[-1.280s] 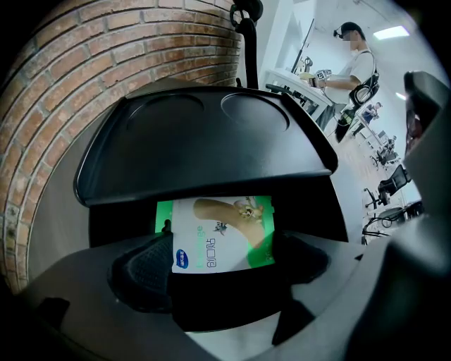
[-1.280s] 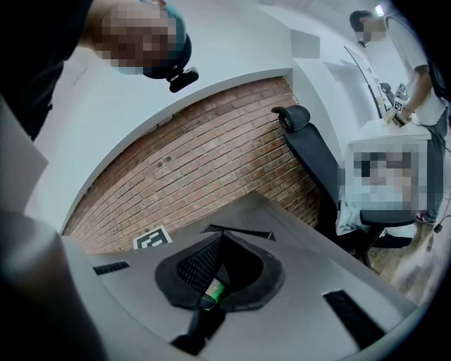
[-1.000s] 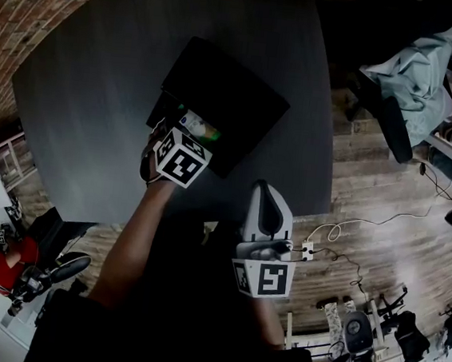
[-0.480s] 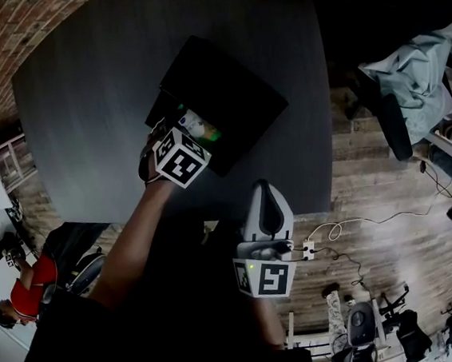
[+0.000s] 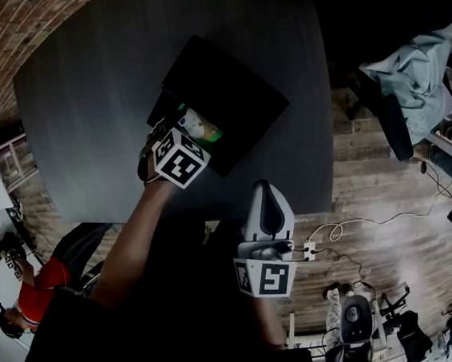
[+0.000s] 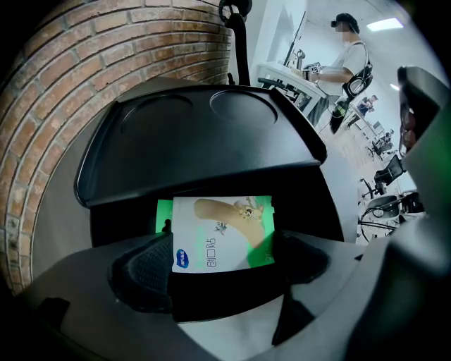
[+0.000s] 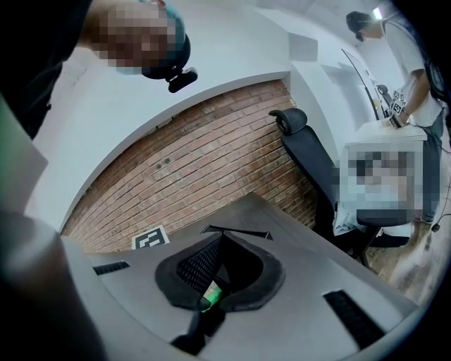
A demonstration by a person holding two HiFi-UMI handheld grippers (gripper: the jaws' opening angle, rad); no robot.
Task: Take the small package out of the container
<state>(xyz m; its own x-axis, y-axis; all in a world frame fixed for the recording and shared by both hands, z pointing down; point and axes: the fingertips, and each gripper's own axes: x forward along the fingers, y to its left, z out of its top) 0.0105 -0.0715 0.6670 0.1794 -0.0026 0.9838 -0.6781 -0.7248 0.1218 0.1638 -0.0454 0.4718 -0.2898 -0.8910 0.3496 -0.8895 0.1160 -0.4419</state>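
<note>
Two claws show. The left claw point(image 6: 222, 266) is spread at the 6 o'clock mouth of the black container point(image 5: 236, 89) on the grey surface point(image 5: 100, 82). Its pads flank the package point(image 6: 222, 233), which lies inside under the raised lid point(image 6: 204, 144); whether they touch it I cannot tell. The right claw point(image 7: 220, 247), at 4 o'clock from the left, is closed and faces a brick wall point(image 7: 204, 155), a green speck point(image 7: 208, 292) low between its pads.

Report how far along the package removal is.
Done: the container's lid is up and the left gripper is at its opening. In hand: its jaws stand apart either side of the small package. Left: closing on it and lifting it out; it lies inside the container.
</note>
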